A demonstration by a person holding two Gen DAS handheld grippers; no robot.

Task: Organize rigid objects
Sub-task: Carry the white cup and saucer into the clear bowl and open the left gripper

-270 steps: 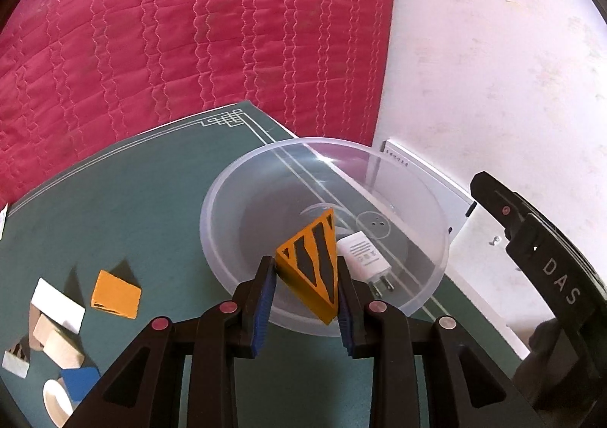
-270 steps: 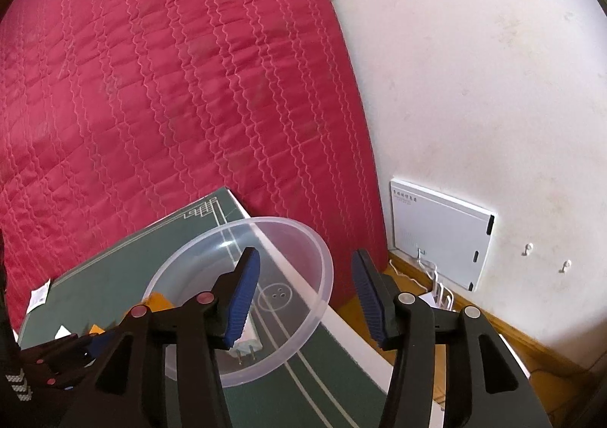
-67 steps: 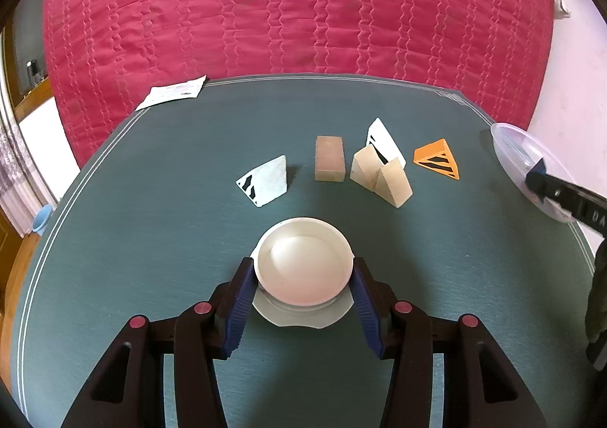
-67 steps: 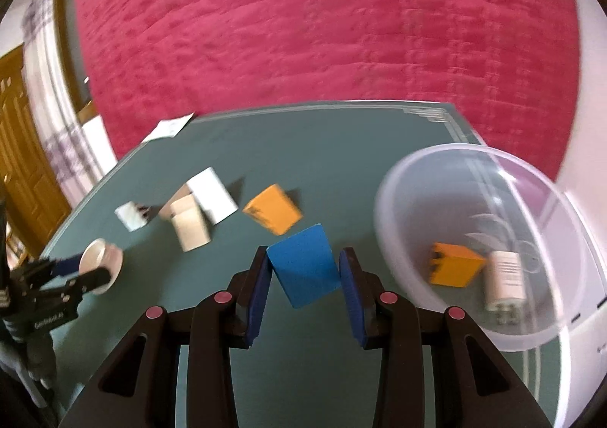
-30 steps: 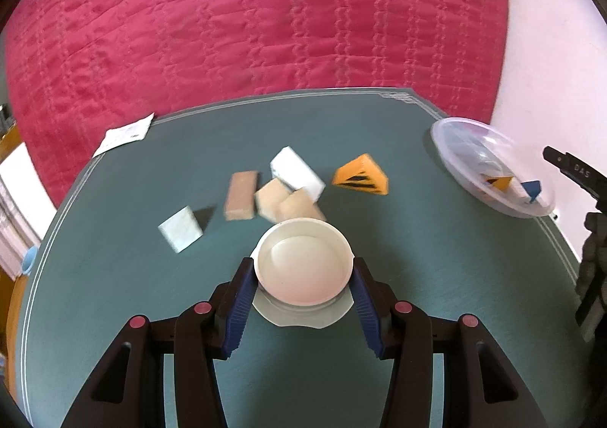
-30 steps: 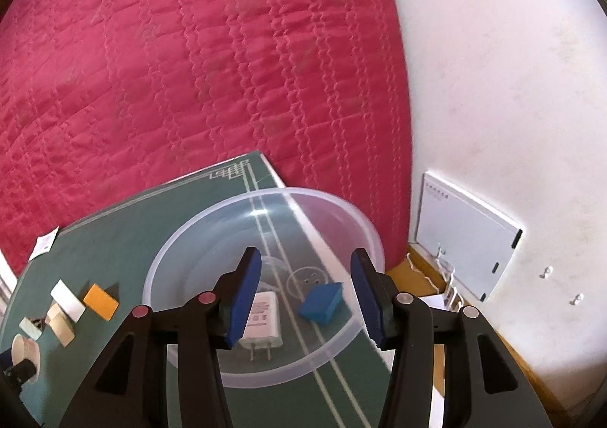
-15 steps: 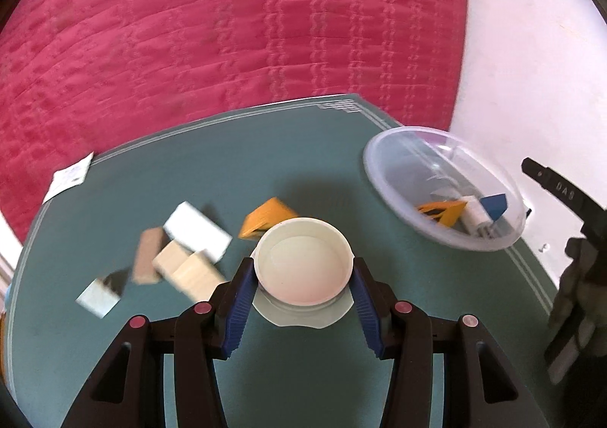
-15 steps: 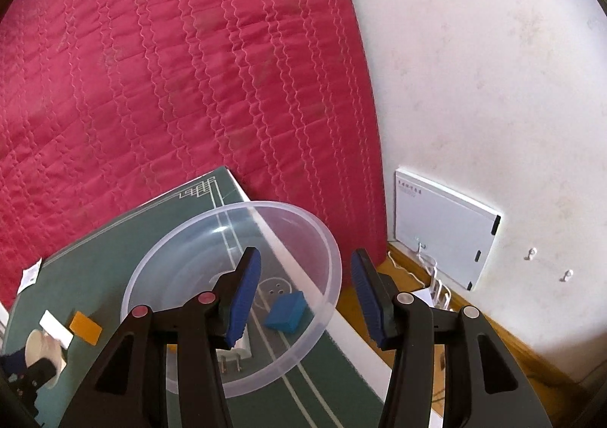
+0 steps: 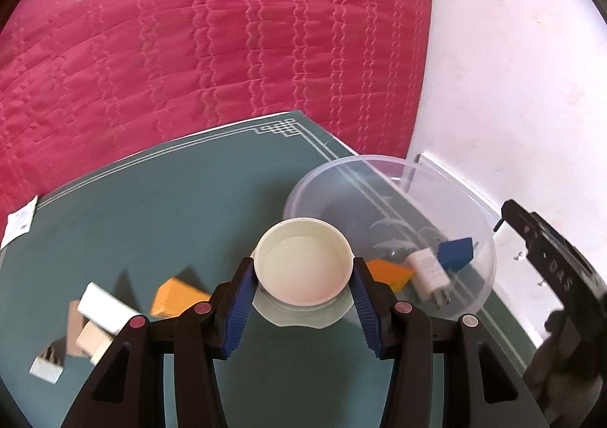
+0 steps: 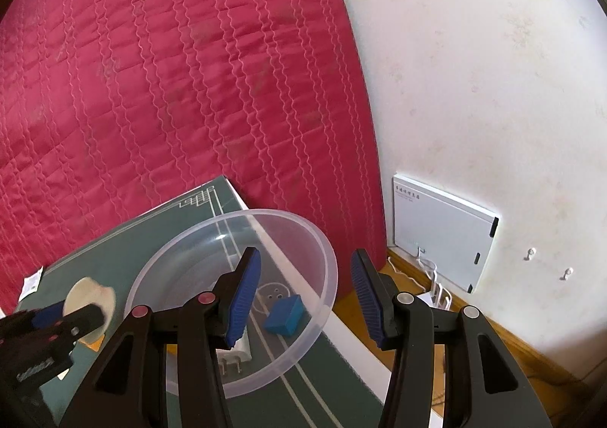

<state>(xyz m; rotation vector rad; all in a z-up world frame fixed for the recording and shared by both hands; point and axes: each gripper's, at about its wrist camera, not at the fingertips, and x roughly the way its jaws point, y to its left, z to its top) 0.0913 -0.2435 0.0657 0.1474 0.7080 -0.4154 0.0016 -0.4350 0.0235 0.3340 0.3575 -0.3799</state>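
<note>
left wrist: down, close | right wrist: forward | shared: clear bowl [image 9: 390,234] [image 10: 231,299]

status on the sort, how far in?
Done: blue block, white charger and orange wedge lie in the clear plastic bowl. In hand: left gripper holds a cream round dish; right gripper is empty. Left: blocks on the green table.
</note>
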